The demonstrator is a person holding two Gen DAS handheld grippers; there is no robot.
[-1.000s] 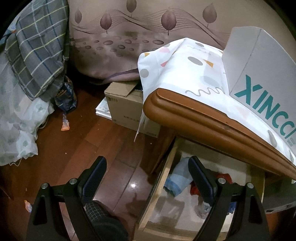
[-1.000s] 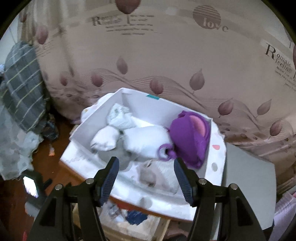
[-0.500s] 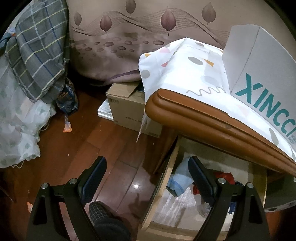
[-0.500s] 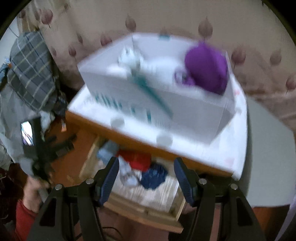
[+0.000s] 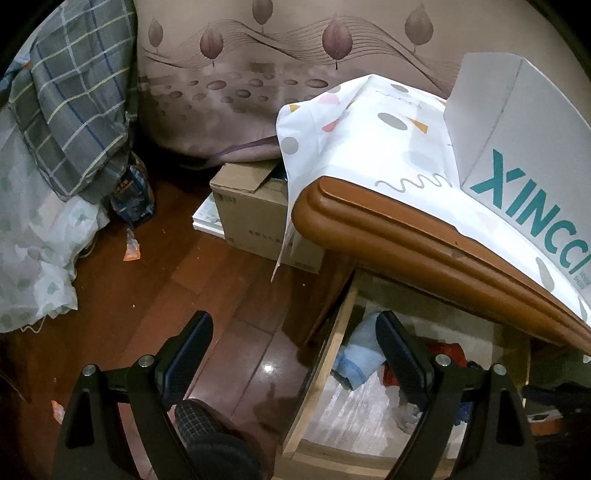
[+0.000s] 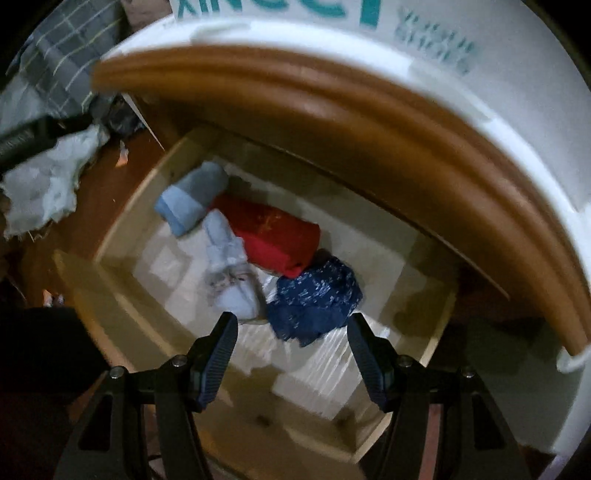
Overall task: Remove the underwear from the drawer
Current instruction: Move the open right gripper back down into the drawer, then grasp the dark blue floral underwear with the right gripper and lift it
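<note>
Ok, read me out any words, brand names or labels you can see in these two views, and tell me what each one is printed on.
"XINCC", cut off by the picture's edge: large teal letters on the side of the white cardboard box atop the cabinet.
Small teal print beside those letters on the same box: too blurred to read in either view.
Dark print on the brown carton on the floor: too small to read.
Printing on the blue packet on the floor: unreadable.

right gripper (image 6: 288, 354): has dropped from above the white box (image 6: 295, 14) to just over the open drawer (image 6: 122, 225); view now blurred, filled with the dark blue bundle (image 6: 314, 299), red roll (image 6: 273, 236), pale blue pieces; jaws apart, nothing held.
</note>
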